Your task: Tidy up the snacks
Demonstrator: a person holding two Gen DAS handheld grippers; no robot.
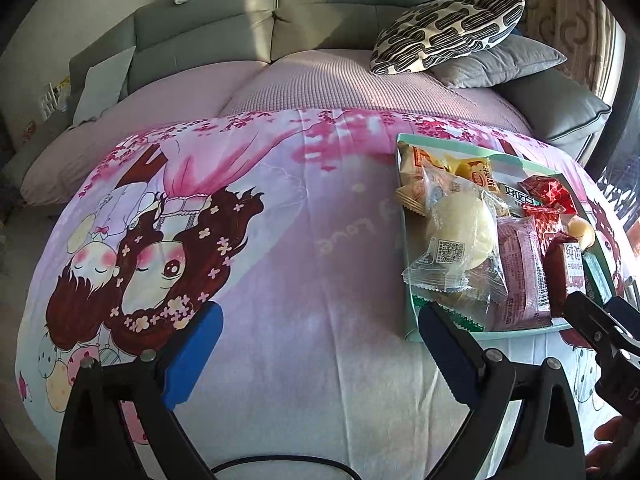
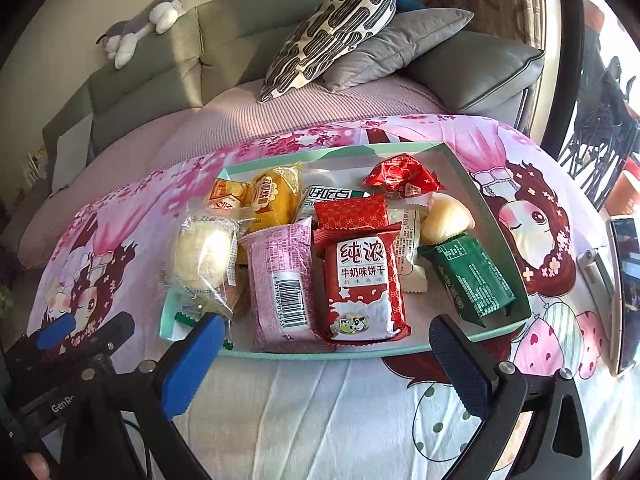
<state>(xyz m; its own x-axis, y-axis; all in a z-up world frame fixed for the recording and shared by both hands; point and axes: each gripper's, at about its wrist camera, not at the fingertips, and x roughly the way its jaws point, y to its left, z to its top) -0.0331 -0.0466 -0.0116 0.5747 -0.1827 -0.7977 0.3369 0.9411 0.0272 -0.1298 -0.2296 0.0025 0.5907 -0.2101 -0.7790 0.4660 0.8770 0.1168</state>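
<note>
A shallow mint-green box lies on the pink cartoon cloth and holds several wrapped snacks. Among them are a red milk-biscuit pack, a pink pack, a green pack, a yellow pack and a pale round bun in clear wrap. My right gripper stands open just in front of the box, nothing between its blue pads. My left gripper is open over bare cloth, left of the box.
A grey sofa with a patterned pillow and a plush toy stands behind the cloth. A phone lies at the far right. The cloth left of the box is bare.
</note>
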